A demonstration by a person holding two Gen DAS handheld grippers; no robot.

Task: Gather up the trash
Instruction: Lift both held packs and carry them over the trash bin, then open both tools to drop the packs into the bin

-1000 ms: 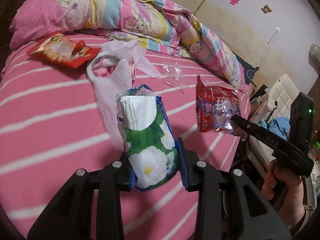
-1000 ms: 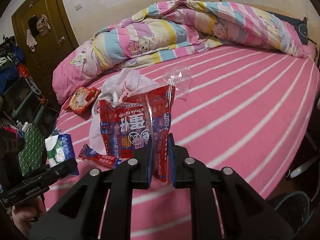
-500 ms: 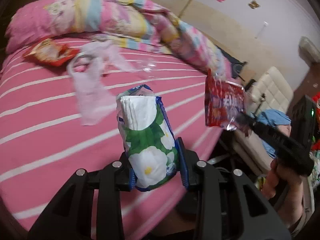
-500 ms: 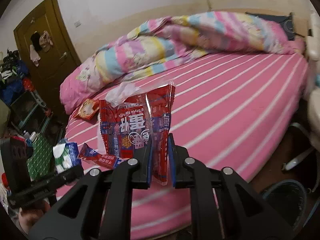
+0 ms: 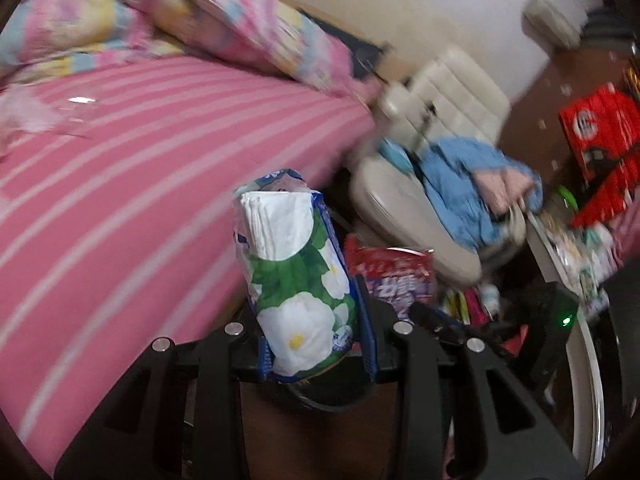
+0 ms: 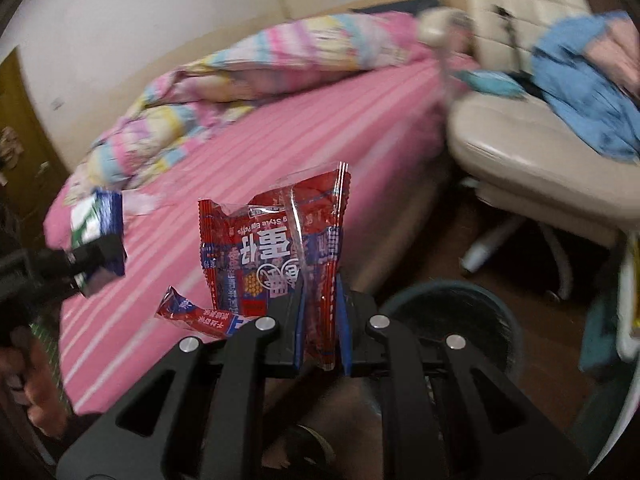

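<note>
The left gripper [image 5: 316, 356] has its jaws clamped on the lower end of a tissue pack [image 5: 298, 268] printed with white flowers, the pack standing upright with white tissue showing at its open top. The right gripper [image 6: 320, 332] has its jaws pressed together on the lower edge of an empty red snack wrapper [image 6: 276, 248], a torn strip of it dangling to the left.

Both pieces of trash are held in the air, off the side of the pink striped bed [image 6: 248, 168]. Just past the bed's edge, on the floor, stands a dark round bin [image 6: 452, 320], its rim showing right beside the right gripper and below the wrapper. Beyond the bin sits a cream office chair [image 6: 532, 140] draped with blue clothing [image 6: 580, 80]. In the left wrist view the wrapper hangs just beside the tissue pack, on the side away from the bed. A quilt [image 5: 180, 20] is bundled at the far side of the bed, and some clear plastic [image 5: 76, 116] lies on the sheet.

The step in hand looks like carrying both items to the bin. Done well, each gripper should come squarely over the bin's mouth, low above the rim, before its jaws part, since a light wrapper can flutter sideways and land beside the bin. Taking the two drops in turn would keep the hands from crowding each other. The plastic on the bed looks to be left for another trip.
</note>
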